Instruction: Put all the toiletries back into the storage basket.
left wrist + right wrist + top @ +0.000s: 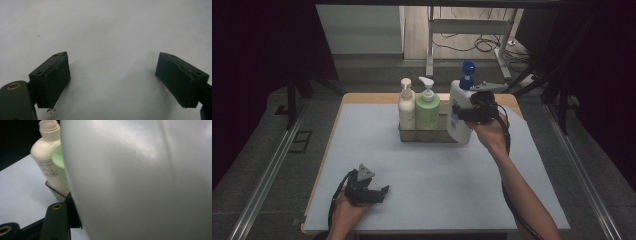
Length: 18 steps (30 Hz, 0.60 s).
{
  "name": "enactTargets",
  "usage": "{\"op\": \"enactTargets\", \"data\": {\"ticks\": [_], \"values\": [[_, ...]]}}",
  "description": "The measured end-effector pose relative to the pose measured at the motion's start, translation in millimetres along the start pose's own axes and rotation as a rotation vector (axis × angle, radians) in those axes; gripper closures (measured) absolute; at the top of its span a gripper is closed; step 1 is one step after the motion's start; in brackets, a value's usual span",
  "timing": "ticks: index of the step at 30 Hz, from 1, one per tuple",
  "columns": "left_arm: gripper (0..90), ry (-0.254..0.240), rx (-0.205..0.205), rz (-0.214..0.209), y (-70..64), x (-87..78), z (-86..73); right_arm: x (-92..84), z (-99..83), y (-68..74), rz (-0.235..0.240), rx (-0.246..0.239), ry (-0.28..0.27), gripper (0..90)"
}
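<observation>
The large white plastic pump bottle with a blue pump head (460, 107) stands upright at the right end of the low clear rectangular tray (424, 135), toward the far side of the pale blue tabletop (432, 180). On its front there is a blue and white label, but the writing is too small to read. In the right gripper view the white wall of this bottle (140, 180) is very close to the camera and shows no print.

The right gripper (472, 111) is at the side of this bottle, about the middle of its height, and its jaws are closed on the bottle's body. Whether the bottle rests inside the tray or just at its edge, I cannot tell.

In the tray stand two more bottles, both upright. The cream-white pump bottle (406, 106) is at the left and it has some fine print on the front, which is not readable. The light green pump bottle with a white pump (428, 110) is just beside it, between the cream bottle and the large white one.

The left gripper (371, 192) rests low on the near left part of the tabletop, well apart from the tray. Its jaws stand wide open with nothing between them.
</observation>
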<state>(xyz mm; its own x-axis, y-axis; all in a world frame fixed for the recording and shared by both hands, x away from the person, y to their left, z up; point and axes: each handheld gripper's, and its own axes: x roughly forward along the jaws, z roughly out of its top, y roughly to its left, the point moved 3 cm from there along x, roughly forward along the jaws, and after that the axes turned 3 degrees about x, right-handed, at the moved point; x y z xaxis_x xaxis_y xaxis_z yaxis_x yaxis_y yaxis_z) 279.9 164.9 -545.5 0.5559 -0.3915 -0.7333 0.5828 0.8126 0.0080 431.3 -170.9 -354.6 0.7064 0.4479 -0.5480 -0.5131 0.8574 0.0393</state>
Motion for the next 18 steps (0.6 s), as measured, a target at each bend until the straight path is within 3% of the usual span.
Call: {"op": "enactTargets", "data": {"ticks": [18], "values": [[12.1,0.001,0.000,0.000,0.0,0.0,0.1,29.8,19.2,-7.1,-0.054,0.024,-0.033,40.7]]}}
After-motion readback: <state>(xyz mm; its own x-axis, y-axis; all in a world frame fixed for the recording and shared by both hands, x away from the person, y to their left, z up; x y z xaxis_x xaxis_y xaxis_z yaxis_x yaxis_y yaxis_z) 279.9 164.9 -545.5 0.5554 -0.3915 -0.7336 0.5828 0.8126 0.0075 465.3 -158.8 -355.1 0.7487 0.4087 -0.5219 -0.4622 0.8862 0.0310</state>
